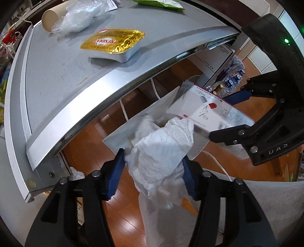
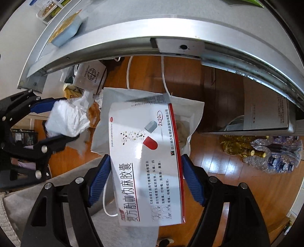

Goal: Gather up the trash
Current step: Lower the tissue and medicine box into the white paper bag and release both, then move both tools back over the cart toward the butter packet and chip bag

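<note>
Dropping stage of the collection, judging by the layout: both claws pointed steeply down over a white paper bag (image 1: pixel 114 136) standing open on the wooden floor (image 1: pixel 114 209), just off the edge of the table (image 1: pixel 57 76). Left claw (image 1: pixel 152 167) parted around a crumpled tissue wad (image 1: pixel 161 148), touching it at the 3 o'clock pad, just beside it at the 9 o'clock pad with floor visible lower down; loosened rather than squeezing, as far as can be read. Right claw (image 2: pixel 146 163) likewise parted about a white medicine box (image 2: pixel 152 171), red edge against the 3 o'clock pad, a sliver of gap at the 9 o'clock pad, far end smeared and probably slipping free. In the left wrist view, box at 2 o'clock of the wad, bag mouth beneath both. Waiting on the table toward 11 o'clock: a gold-lidded tub (image 1: pixel 112 40), a paper cup (image 1: pixel 50 20) on its side, a clear plastic bag (image 1: pixel 79 17) touching the cup. Next, likely: spread wider until both pieces fall clear into the bag, watch for the box catching on the rim, then lift and head back up for the tub.
</note>
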Tool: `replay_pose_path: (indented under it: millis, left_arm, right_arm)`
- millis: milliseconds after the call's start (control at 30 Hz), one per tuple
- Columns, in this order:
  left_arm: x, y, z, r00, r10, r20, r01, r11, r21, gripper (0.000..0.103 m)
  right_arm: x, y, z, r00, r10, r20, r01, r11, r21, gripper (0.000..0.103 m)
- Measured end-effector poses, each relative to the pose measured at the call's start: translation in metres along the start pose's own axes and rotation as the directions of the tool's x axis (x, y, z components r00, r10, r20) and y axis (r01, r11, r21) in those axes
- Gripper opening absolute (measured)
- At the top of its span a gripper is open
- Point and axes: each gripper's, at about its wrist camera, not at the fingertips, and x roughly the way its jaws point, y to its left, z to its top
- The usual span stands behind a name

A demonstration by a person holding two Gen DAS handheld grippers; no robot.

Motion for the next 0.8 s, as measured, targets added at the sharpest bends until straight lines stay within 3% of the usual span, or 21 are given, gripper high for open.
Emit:
replay_pose_path:
  millis: [100, 533, 800]
  left_arm:
    - [0.0, 0.0, 0.004, 1.0, 0.016, 0.009, -0.016, 1.0, -0.001, 0.071]
    - [-0.026, 0.004, -0.004, 0.999, 0.015, 0.052, -0.014, 0.999, -0.035, 0.073]
    - [-0.086, 0.007, -0.006, 0.985, 0.022, 0.172, -0.013, 0.999, -0.052, 0.073]
  right_arm:
    - [-0.003, -0.003, 0.0, 1.0, -0.009, 0.016, 0.009, 1.0, 0.012, 0.088]
    - [-0.043, 0.002, -0.022, 0.998, -0.024, 0.066, 0.026, 0.999, -0.038, 0.088]
    - [-0.1, 0.015, -0.041, 0.984, -0.012, 0.178, 0.024, 0.998, -0.064, 0.088]
